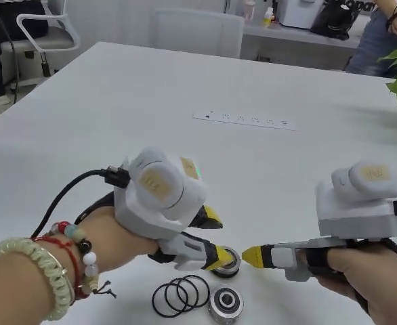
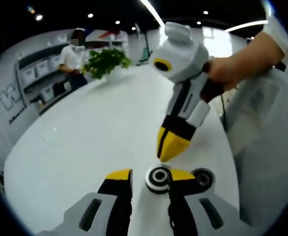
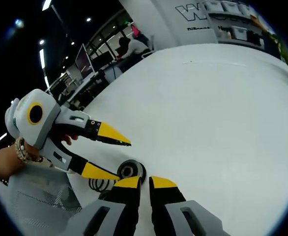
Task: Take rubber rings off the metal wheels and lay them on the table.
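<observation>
It is an open-plan office. A long white table (image 1: 185, 88) stretches ahead of the jaws. Far beyond them stand an office chair (image 1: 49, 39), wall shelves (image 2: 36, 79) with boxes, a potted plant (image 2: 107, 61), and strip lights (image 2: 151, 12) on the ceiling.

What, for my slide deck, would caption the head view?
Left gripper, jaws open around a metal wheel, faces the shut right gripper; rubber rings and a second wheel lie on the table.

**Matt plastic, bright metal**

The counter (image 1: 185, 101) is smooth, matt white. The metal wheels (image 1: 226, 305) look polished and glossy, and the rubber rings (image 1: 179, 295) are thin, dull black. The left gripper (image 1: 219, 238) and right gripper (image 1: 253, 256) have matt pale-grey plastic shells with satin yellow jaw tips. The wrist beads (image 1: 46, 271) shine.
</observation>
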Demonstrator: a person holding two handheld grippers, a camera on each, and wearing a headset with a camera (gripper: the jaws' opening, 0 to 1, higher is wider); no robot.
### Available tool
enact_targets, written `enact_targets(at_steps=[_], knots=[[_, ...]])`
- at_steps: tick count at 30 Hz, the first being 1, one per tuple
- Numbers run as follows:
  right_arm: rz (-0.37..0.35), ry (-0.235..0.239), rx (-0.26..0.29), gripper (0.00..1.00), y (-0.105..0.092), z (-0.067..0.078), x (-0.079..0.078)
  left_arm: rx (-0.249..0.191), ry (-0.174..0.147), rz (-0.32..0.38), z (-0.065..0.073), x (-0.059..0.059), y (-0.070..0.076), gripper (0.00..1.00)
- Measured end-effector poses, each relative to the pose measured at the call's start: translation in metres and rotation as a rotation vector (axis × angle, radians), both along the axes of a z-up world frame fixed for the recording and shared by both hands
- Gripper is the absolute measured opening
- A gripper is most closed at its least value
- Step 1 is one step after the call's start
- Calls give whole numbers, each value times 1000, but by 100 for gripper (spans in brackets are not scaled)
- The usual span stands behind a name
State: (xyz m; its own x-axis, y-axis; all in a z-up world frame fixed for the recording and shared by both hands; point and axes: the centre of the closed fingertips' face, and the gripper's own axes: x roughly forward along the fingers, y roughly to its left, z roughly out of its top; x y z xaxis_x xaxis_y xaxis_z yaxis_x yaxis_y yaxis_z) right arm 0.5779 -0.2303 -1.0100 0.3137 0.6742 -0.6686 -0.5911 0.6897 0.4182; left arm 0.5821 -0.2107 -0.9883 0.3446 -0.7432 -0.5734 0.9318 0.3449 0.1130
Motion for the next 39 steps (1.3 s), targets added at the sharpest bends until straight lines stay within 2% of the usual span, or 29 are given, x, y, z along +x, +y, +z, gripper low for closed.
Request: enact_targets(at_steps=[5,11,18,24,28,39], knots=[[25,-7,-11,5,1,-1,-1,2,13,-3,-3,-2,2,22],[45,-10,-20,5,0,-1,-2,-11,28,-17,-4,-6,-2,20],[75,-10,-18,5,2,-1,-5,16,36,-30,-11,-9,-2,17],[76,12,-8,5,2,-1,-7,10,55,-32,-13,-11,-2,14],[84,30,-5,4,2,-3,-10,6,53,-29,-13,-11,-2,14],[133,33,-28,5,3,-6,-17,2,50,-27,-13,-11,-1,14]])
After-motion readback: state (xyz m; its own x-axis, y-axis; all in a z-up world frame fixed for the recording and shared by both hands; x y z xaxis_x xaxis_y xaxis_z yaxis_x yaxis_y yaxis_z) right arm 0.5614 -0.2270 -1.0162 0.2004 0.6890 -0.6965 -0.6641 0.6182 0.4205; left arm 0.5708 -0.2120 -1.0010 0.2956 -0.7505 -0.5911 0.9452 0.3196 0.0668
